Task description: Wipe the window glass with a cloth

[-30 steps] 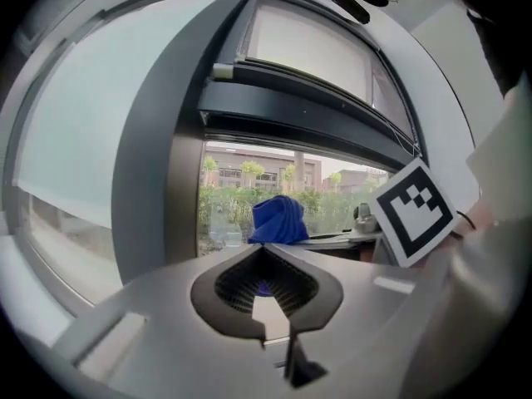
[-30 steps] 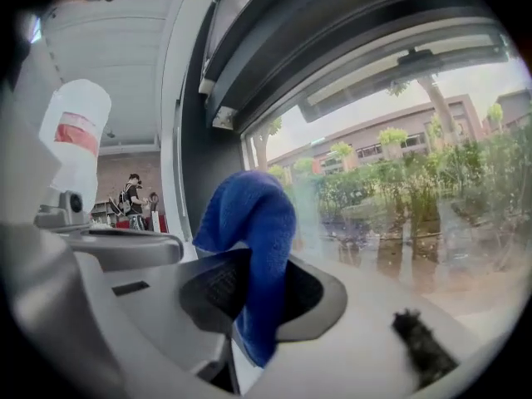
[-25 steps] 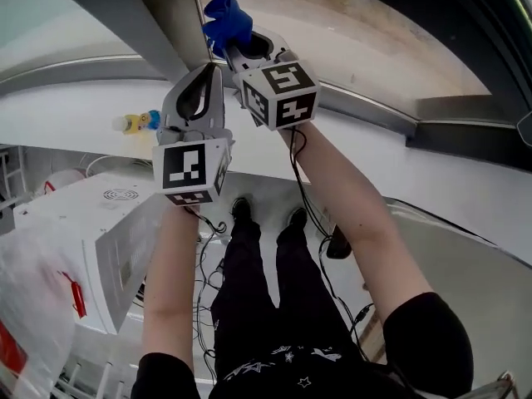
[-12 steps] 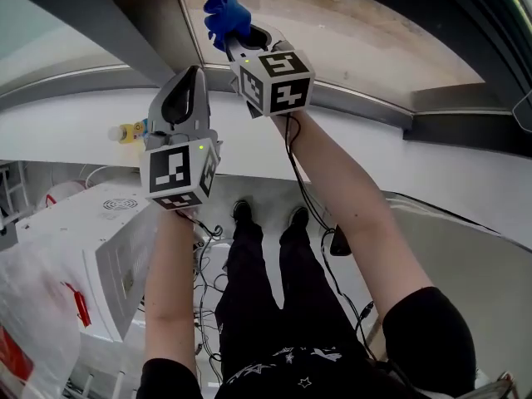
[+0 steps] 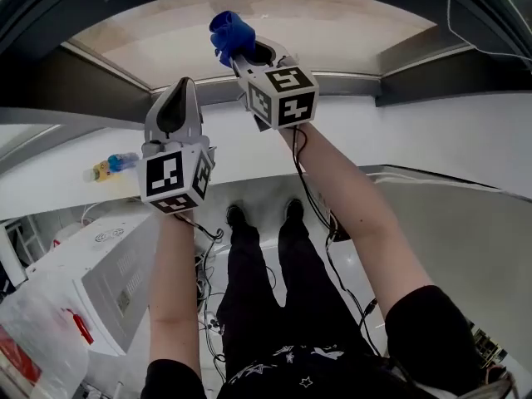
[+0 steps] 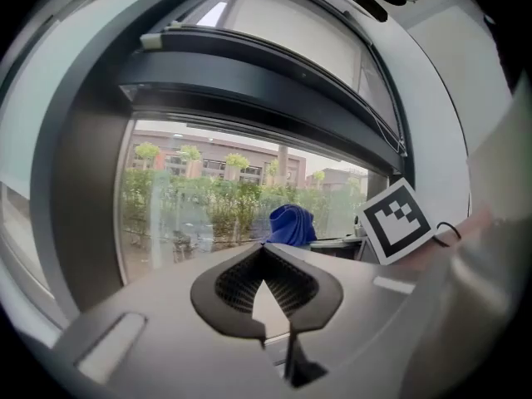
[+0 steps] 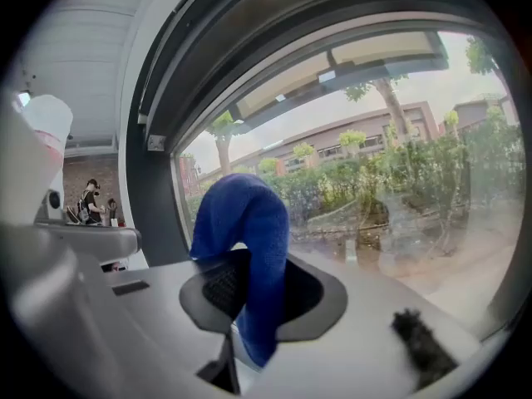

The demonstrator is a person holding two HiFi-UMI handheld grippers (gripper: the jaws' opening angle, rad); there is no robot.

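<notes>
A blue cloth is pinched in my right gripper, which is shut on it and raised toward the window glass. In the right gripper view the cloth folds up out of the jaws and droops over them, with the smeared glass right ahead. My left gripper is shut with nothing in it, held lower and to the left, just under the dark frame. From the left gripper view the glass is ahead, and the blue cloth and the right gripper's marker cube show to the right.
A white sill runs under the window and carries a small bottle. White appliances stand at lower left. Cables trail on the floor by the person's feet. A dark upright frame bounds the pane at left.
Both grippers have stayed raised with the cloth still held. The view has swung, so the pane now sits centred above them, and the left gripper is slightly lower and further left.
</notes>
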